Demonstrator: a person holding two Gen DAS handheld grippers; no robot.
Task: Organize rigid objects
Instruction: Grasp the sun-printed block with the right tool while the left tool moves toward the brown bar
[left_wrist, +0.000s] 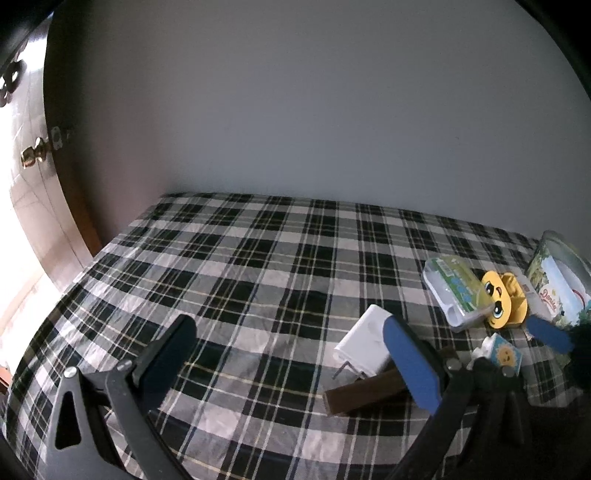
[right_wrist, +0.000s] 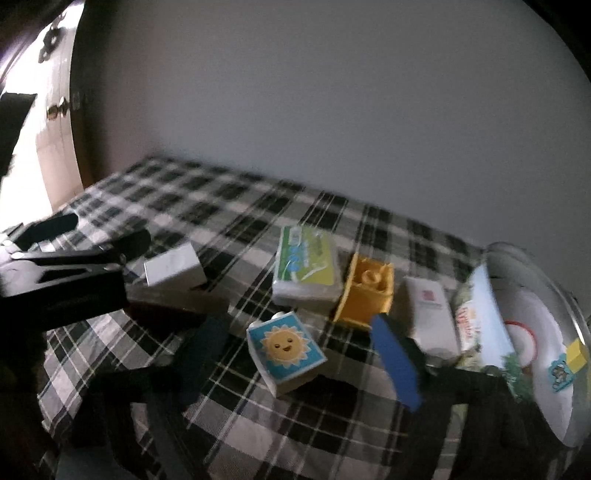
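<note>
Sun block (right_wrist: 286, 349): lies tilted on the plaid cloth (right_wrist: 295, 424), between our right fingers and not yet touched; we judge it the piece in hand.
Right gripper (right_wrist: 295, 369): jaws apart around the block, one blue pad (right_wrist: 397, 363) just beside it; the other finger is dark and blurred.
Left gripper (left_wrist: 291, 358): wide open, holding nothing, over bare cloth near the white charger (left_wrist: 367, 341) and the brown bar (left_wrist: 364, 395).
Neighbours: yellow block (right_wrist: 365, 291), green pack (right_wrist: 308, 267) and white tube (right_wrist: 430, 317) sit close behind the sun block; a round tin (right_wrist: 532, 332) lies at the right.
Tin: we take it for the likely bin, though that is our guess.
Grip advice: we should square the pads to the block's flat sides, since it sits askew, and close low on the body.
Risk: the far pad could nudge the yellow block or tube; we should come in straight and slowly.
Left hand: best kept clear of the right one's path.
</note>
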